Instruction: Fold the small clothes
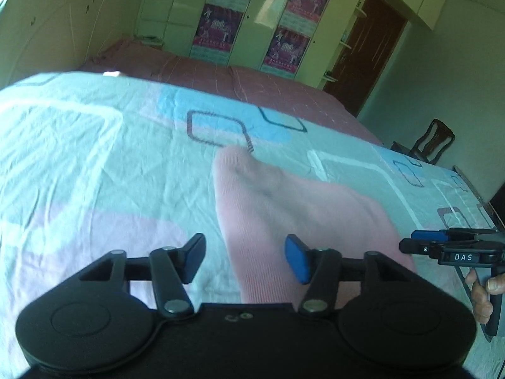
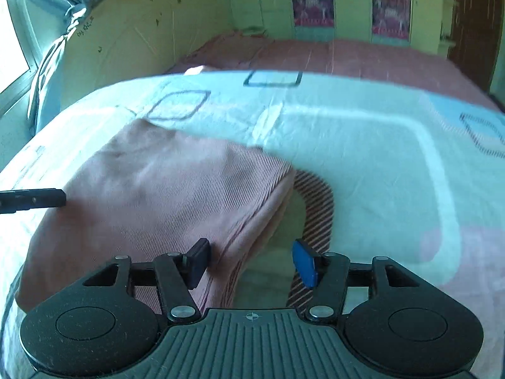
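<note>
A pink ribbed garment [image 1: 284, 208] lies folded flat on the patterned bed sheet [image 1: 94, 158]. My left gripper [image 1: 246, 257] is open and empty, its jaws standing over the garment's near left edge. My right gripper [image 2: 252, 262] is open and empty over the garment's [image 2: 164, 195] near right corner, with its left finger above the cloth. The right gripper also shows at the right edge of the left wrist view [image 1: 442, 246], held by a hand. A fingertip of the left gripper [image 2: 38, 200] pokes in at the left of the right wrist view.
The light blue and pink sheet [image 2: 363, 158] covers the near part of a bed; a dusky pink bedspread [image 1: 236, 79] lies beyond. Wardrobes with posters [image 1: 221, 15] line the far wall. A wooden chair [image 1: 432, 142] and a brown door [image 1: 369, 50] stand at right.
</note>
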Motion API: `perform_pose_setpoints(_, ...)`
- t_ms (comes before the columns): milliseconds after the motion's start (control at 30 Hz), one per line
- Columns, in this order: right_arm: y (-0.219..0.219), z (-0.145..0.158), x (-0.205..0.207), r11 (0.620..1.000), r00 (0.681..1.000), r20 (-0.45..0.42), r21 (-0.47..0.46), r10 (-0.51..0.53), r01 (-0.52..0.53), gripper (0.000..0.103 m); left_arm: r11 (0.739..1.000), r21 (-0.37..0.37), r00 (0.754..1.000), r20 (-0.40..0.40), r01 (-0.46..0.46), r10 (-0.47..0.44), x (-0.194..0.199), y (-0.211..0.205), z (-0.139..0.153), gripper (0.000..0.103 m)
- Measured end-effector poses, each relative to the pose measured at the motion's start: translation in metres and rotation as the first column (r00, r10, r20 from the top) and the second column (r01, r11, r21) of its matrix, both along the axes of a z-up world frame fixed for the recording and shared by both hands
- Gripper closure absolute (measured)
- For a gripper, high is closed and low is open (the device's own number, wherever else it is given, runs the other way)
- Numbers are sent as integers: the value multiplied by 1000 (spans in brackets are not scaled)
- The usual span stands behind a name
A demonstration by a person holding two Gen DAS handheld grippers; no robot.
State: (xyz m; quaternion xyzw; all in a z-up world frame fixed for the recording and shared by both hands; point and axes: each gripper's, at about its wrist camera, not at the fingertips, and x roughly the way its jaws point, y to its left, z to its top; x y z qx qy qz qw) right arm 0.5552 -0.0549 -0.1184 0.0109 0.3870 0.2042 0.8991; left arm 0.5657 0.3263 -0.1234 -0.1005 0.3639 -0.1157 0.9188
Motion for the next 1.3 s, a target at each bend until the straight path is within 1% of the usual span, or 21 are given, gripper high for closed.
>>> perform_pose_setpoints(33, 2, 5, 2, 1000, 1000, 24, 1, 16, -16, 63, 999, 23, 1000, 11, 23, -23, 4, -5, 5, 57)
perform_pose_setpoints(67, 6, 7, 6, 1000, 999, 36, -5, 28, -28, 81, 998, 44, 999, 13, 48, -48, 10, -11, 8, 60)
perform_pose_setpoints(100, 11, 7, 10, 999, 999, 39, -16, 38, -37, 87, 995, 63, 997, 8, 76, -76, 16, -18, 9, 65)
perform_pose_setpoints(167, 26, 4, 19, 996, 997, 41, -49, 72, -70, 87, 985, 100, 990, -17, 140, -139, 29, -36, 5, 65)
perform_pose_setpoints(200, 33, 0, 23, 994, 995, 46, -73, 85, -81, 87, 979, 135, 988, -32, 154, -152, 33, -45, -1, 65)
perform_pose_setpoints(233, 39, -7, 29, 991, 995, 38, -105, 91, -87, 87, 972, 171, 987, -46, 161, -155, 34, -52, -7, 67)
perform_pose_setpoints(300, 43, -22, 41, 985, 997, 13, -157, 80, -77, 87, 959, 230, 986, -65, 165, -155, 37, -61, -19, 66)
perform_pose_setpoints(400, 40, -40, 52, 978, 997, -2, -192, 83, -82, 88, 949, 263, 984, -68, 176, -164, 35, -70, -27, 66)
perform_pose_setpoints(467, 36, -42, 58, 982, 997, -22, -172, 77, -79, 88, 952, 252, 984, -74, 173, -159, 35, -67, -27, 66)
perform_pose_setpoints(567, 38, -41, 59, 975, 995, -23, -202, 95, -98, 88, 960, 228, 985, -81, 164, -149, 37, -64, -29, 66)
perform_pose_setpoints(667, 41, -33, 54, 971, 995, -24, -218, 92, -96, 87, 957, 237, 985, -80, 166, -151, 34, -65, -23, 68)
perform_pose_setpoints(767, 39, -17, 34, 979, 994, 10, -176, 106, -103, 87, 956, 244, 986, -63, 163, -152, 21, -67, -15, 68)
perform_pose_setpoints(900, 42, -12, 10, 977, 989, 9, -156, 145, -142, 87, 952, 259, 986, -41, 165, -159, 3, -71, -10, 68)
perform_pose_setpoints(967, 43, -10, -4, 977, 987, 13, -145, 158, -155, 87, 955, 249, 987, -33, 159, -156, -7, -72, -6, 70)
perform_pose_setpoints(1100, 43, -5, -36, 972, 980, 1, -130, 197, -195, 87, 965, 213, 988, -16, 152, -152, -36, -69, 0, 77)
perform_pose_setpoints(1167, 42, -7, -54, 963, 974, -3, -149, 227, -225, 87, 961, 234, 988, -11, 150, -151, -51, -70, -1, 78)
perform_pose_setpoints(1233, 41, -13, -66, 954, 970, -11, -175, 244, -242, 87, 945, 288, 987, 8, 152, -161, -68, -73, -3, 78)
perform_pose_setpoints(1300, 37, -20, -72, 951, 969, -20, -192, 245, -244, 87, 932, 328, 985, 21, 153, -169, -80, -74, -4, 78)
